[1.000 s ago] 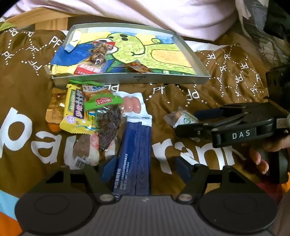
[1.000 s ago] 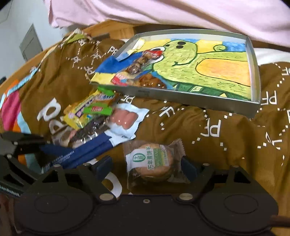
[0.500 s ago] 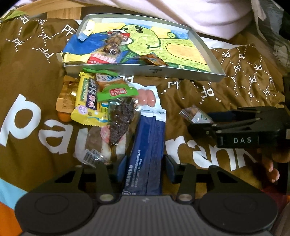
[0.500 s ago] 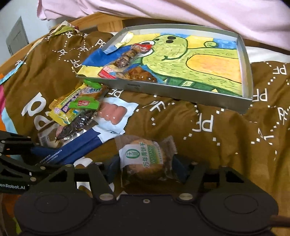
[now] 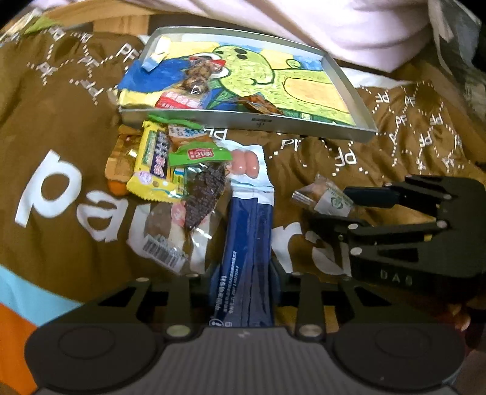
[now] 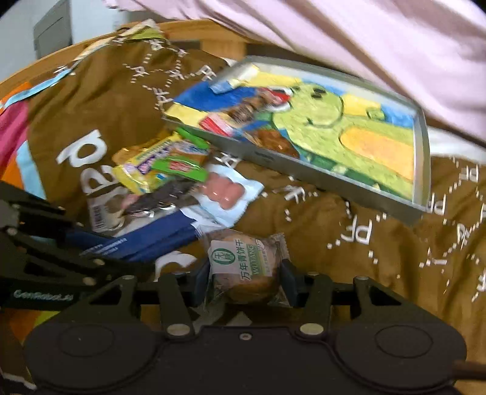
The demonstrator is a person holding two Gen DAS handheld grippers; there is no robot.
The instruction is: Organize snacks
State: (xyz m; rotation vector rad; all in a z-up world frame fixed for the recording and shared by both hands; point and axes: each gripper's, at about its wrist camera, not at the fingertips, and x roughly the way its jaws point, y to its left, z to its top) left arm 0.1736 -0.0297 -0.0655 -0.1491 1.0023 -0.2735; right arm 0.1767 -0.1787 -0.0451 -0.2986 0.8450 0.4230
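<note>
Left claw (image 5: 243, 279) closing on navy packet (image 5: 247, 243); right claw (image 6: 244, 281) closing on biscuit pack (image 6: 246, 264). Metal tray (image 5: 252, 120) beyond holds two snacks.

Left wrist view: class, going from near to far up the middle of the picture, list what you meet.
Left gripper → long dark blue snack packet between its closing jaws → pink sausage pack → grey metal tray with a green cartoon lining.

Brown printed cloth (image 5: 60, 100) (white lettering), wooden edge (image 6: 212, 42) behind, pale wall (image 6: 18, 27), grey cabinet (image 6: 53, 29)
</note>
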